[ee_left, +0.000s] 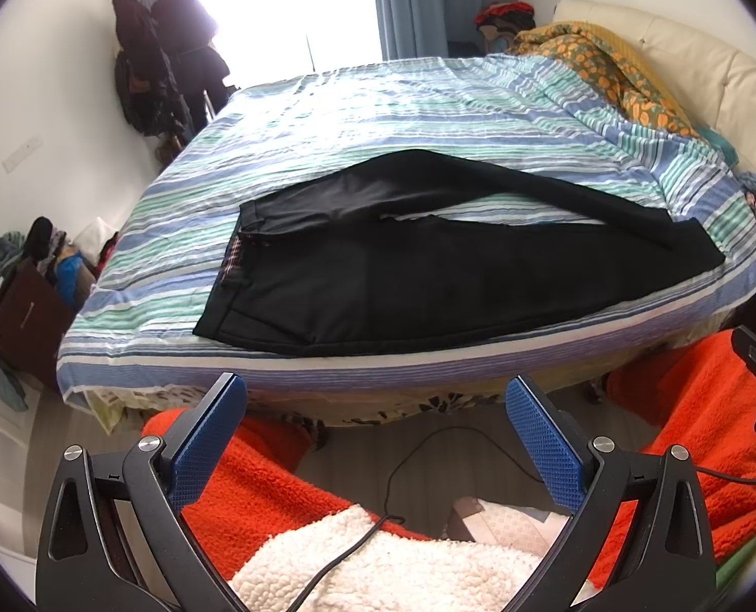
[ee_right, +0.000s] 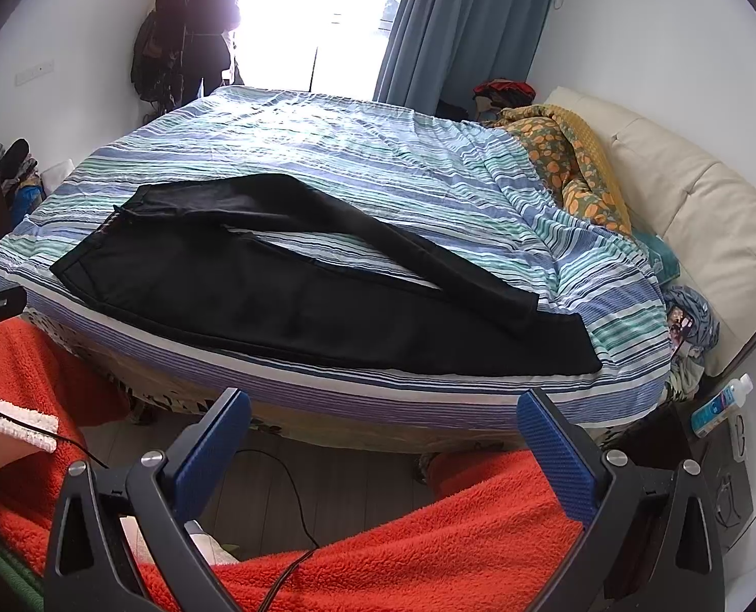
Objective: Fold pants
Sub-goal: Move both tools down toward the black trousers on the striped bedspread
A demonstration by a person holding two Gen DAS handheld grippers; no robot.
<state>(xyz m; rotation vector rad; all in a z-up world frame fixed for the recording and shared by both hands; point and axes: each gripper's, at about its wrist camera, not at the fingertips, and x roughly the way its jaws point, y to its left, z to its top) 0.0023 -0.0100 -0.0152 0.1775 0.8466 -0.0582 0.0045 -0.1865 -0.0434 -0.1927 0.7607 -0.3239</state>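
Left gripper (ee_left: 375, 431): blue pads spread apart, empty.
Right gripper (ee_right: 384, 441): likewise.
Pants (ee_left: 429, 265): black, flat on striped bed (ee_left: 327, 117), waist at 9 o'clock, legs toward 3.

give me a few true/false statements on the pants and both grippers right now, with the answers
1. The black pants lie on the striped bedspread. True.
2. The left gripper is shut on the waistband. False: it is open, short of the bed, holding nothing.
3. The far leg crosses over the near leg at the cuffs. True.
4. The right gripper holds a cuff. False: it is open and empty.
5. The waistband lies toward the cream headboard. False: the cuffs lie at that end.
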